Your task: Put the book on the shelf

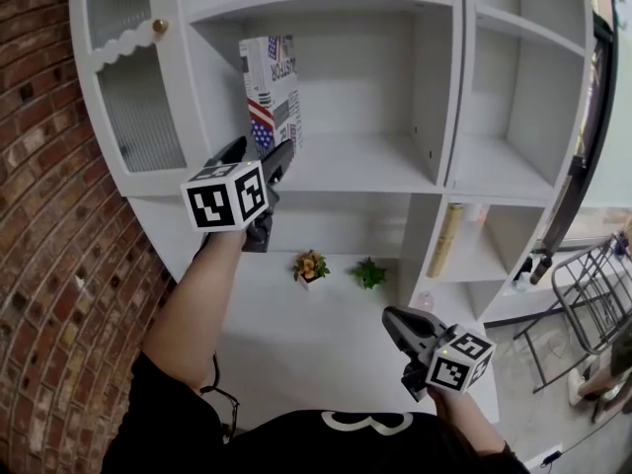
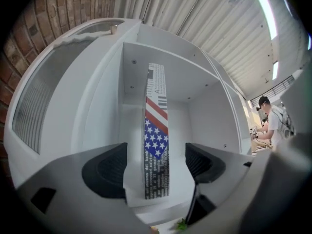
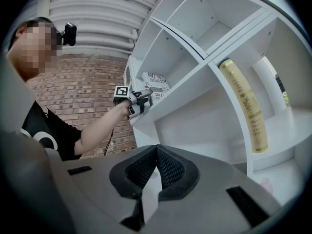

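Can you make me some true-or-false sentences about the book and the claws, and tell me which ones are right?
1. The book stands upright on the shelf. True.
2. The left claw is squeezing the book. False: its jaws stand wide apart on either side of the book, with a gap on each side.
3. The right claw is shut and holds nothing. True.
4. Three little plants sit below the book's shelf. False: there are two, a flowering plant and a green plant.
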`<control>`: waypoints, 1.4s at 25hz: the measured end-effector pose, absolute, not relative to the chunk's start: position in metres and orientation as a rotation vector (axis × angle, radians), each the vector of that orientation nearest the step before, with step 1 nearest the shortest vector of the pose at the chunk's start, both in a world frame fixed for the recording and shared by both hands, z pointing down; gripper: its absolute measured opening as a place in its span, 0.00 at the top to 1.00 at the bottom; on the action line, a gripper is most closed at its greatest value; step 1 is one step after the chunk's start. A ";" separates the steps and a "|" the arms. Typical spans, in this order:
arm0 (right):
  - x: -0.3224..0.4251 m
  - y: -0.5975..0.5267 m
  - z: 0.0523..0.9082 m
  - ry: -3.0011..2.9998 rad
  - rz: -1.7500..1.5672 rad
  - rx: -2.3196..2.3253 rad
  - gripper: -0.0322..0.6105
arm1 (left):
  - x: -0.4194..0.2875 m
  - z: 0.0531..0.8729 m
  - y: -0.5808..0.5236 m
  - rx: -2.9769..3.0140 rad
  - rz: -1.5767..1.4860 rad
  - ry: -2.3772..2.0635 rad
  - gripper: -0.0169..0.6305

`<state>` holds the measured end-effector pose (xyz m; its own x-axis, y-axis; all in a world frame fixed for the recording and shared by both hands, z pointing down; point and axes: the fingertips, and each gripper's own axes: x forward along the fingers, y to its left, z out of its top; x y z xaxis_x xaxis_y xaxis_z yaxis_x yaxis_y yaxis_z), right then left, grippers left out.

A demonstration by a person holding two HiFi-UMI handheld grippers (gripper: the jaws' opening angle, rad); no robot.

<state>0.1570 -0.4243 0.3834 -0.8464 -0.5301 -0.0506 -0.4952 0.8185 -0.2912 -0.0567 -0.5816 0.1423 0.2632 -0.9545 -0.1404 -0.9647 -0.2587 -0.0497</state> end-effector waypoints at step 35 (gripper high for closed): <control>0.032 -0.325 0.366 2.897 -0.354 -0.566 0.93 | -0.023 0.358 -0.300 -3.191 0.187 1.105 0.97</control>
